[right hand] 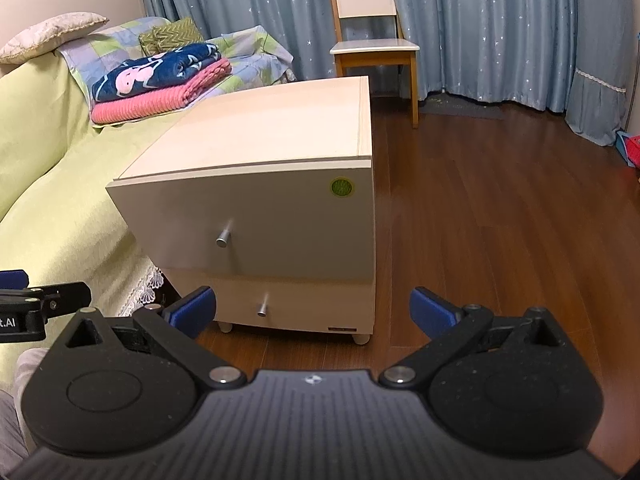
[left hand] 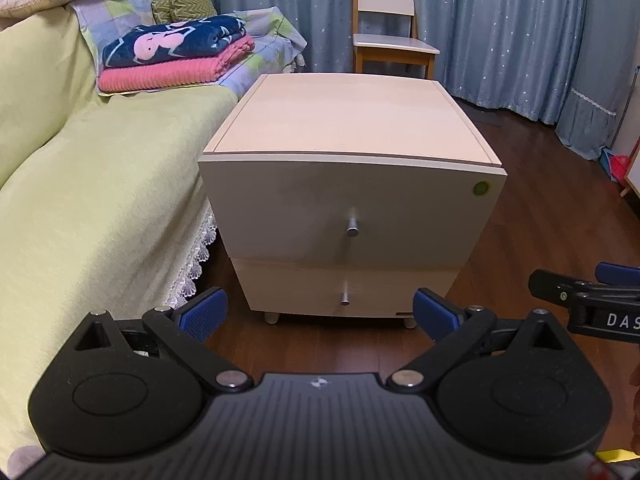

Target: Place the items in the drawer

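Before the bedside cabinet (left hand: 352, 184) you held the left gripper (left hand: 320, 312) and right gripper (right hand: 312, 310) spread wide and empty, both drawers shut, upper knob (left hand: 352, 227) within reach; no items visible.

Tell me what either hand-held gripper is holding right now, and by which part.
Nothing. The left hand-held gripper and right hand-held gripper are both open and empty, short of the closed nightstand.

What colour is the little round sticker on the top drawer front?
Green. The round sticker sits at the upper right corner of the top drawer, clearest in the right wrist view.
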